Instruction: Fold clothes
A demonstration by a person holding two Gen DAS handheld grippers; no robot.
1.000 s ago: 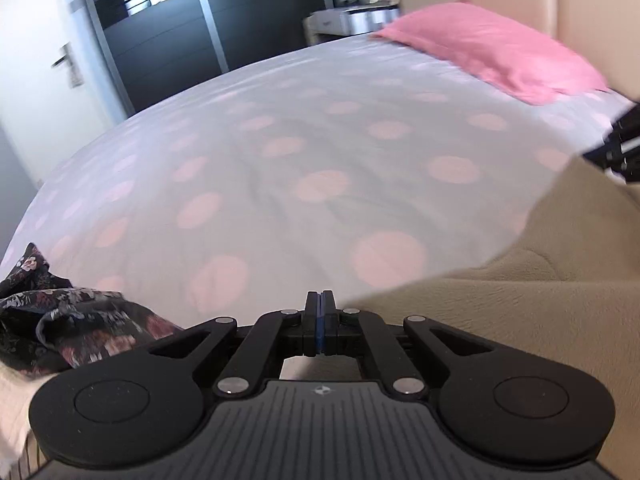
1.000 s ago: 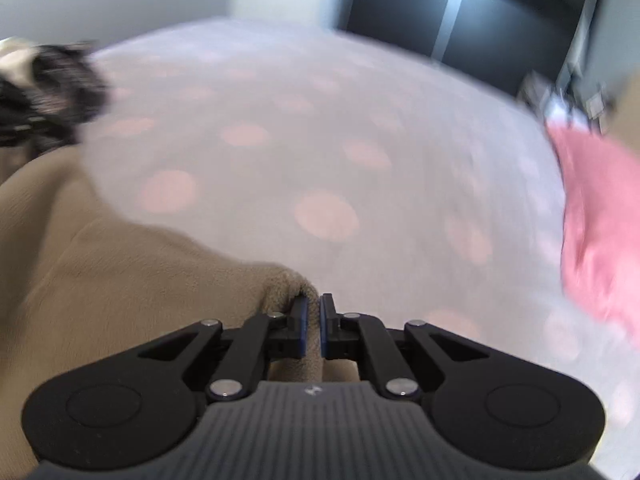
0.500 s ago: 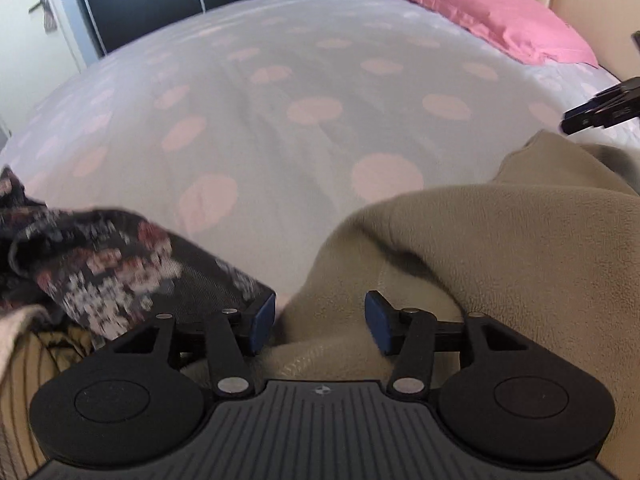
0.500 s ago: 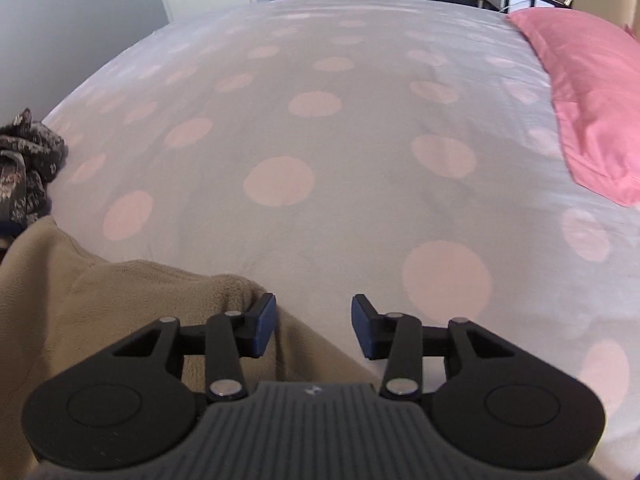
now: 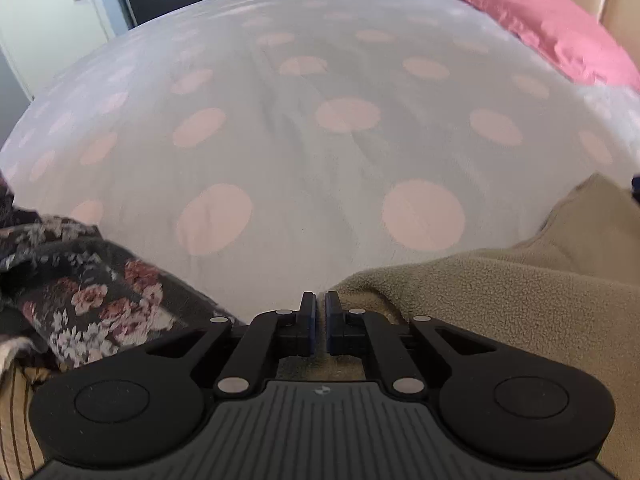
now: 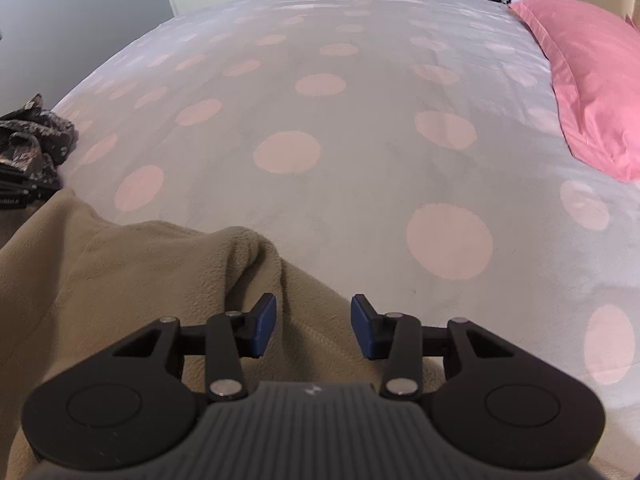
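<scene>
A tan fleece garment (image 5: 520,304) lies bunched at the near edge of the bed; it also shows in the right wrist view (image 6: 132,280). My left gripper (image 5: 319,316) has its jaws nearly closed at the fleece's left edge, with a thin gap between them; whether cloth is pinched I cannot tell. My right gripper (image 6: 313,322) is open above the fleece's right edge, holding nothing.
A dark floral garment (image 5: 76,288) lies in a heap to the left, also in the right wrist view (image 6: 36,140). The bed cover (image 6: 360,128) is white with pink dots. A pink pillow (image 6: 592,80) lies far right. Striped cloth (image 5: 16,420) is lower left.
One second ago both grippers were shut on the fleece. Both then opened. Now the left jaws have closed again at the fleece's edge; the right stays open.
</scene>
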